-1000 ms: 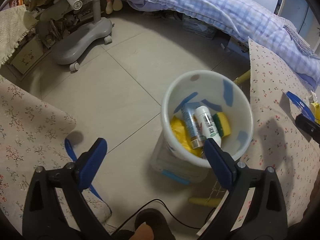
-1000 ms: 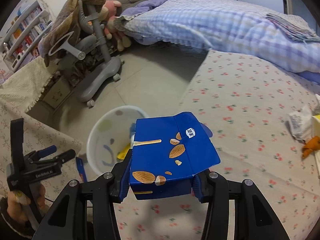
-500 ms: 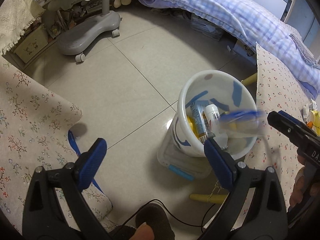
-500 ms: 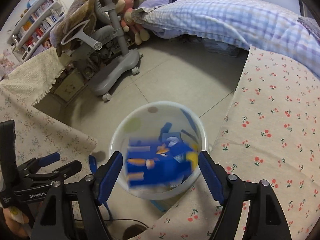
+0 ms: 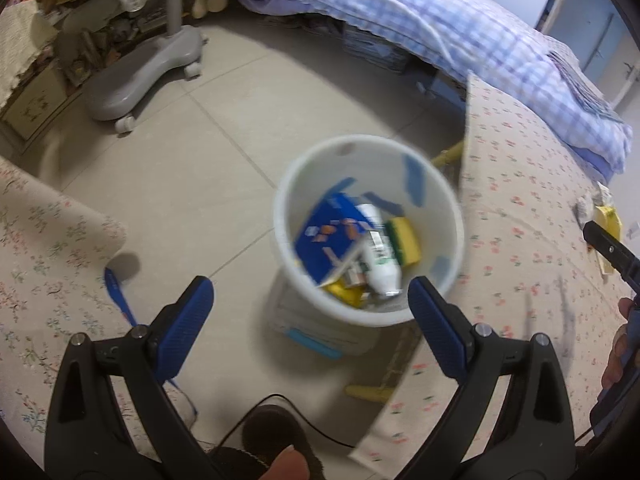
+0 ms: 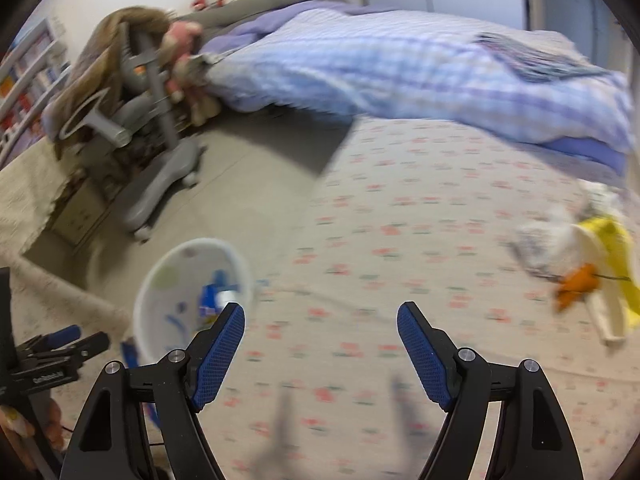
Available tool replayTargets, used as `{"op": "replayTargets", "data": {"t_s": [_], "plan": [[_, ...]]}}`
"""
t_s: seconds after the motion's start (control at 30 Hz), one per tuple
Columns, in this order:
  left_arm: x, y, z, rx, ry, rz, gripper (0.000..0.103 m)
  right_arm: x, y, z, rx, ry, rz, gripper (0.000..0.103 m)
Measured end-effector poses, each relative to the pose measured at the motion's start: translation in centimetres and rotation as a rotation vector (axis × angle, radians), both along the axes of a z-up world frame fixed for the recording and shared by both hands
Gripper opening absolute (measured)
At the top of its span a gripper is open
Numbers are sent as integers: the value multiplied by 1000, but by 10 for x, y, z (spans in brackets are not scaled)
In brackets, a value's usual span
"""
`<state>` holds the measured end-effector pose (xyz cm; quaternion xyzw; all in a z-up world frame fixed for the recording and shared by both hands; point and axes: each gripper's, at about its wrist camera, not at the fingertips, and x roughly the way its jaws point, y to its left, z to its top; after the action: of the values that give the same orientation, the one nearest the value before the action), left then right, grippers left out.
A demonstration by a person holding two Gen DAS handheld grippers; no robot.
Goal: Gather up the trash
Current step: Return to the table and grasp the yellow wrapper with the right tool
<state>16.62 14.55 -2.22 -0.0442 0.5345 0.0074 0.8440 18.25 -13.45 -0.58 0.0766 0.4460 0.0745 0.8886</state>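
Observation:
A white trash bin (image 5: 436, 216) stands on the floor beside the table; it also shows in the right wrist view (image 6: 160, 304). Inside lie a blue carton (image 5: 328, 240), a white bottle (image 5: 378, 256), a yellow-green sponge (image 5: 404, 240) and yellow scraps. My left gripper (image 5: 310, 300) is open and empty above the bin's near rim. My right gripper (image 6: 320, 320) is open and empty over the cherry-print tablecloth (image 6: 400, 240). Trash remains on the table at the right: crumpled white paper (image 6: 548, 236), a yellow wrapper (image 6: 612, 240) and an orange scrap (image 6: 576, 284).
A grey chair base (image 5: 140, 76) stands on the tiled floor at the far left. A bed with a blue checked cover (image 6: 400, 64) lies behind the table. A floral cloth (image 5: 44, 256) covers a surface at the left.
My right gripper opened over the bin and the blue carton dropped in. The right gripper then swung right, back over the table. The left gripper stayed open above the bin.

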Motion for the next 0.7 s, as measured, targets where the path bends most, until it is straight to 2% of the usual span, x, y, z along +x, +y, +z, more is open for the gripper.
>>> {"op": "replayTargets", "data": {"t_s": [0.33,0.5,0.6,0.7], "plan": [[24,-108,3,-28,6,-170,97,-24,-129,12,-48,-33,-208,81],[40,-176,1,-80,11,-275,97,-39,-198,10,0,-23,-323,81],[49,-212,3,-122,-1,-329,97,-46,-225,6,22,-17,-360,81],[63,-251,-1,-126,2,-384,97,-50,-252,-3,58,-4,-391,81]]}}
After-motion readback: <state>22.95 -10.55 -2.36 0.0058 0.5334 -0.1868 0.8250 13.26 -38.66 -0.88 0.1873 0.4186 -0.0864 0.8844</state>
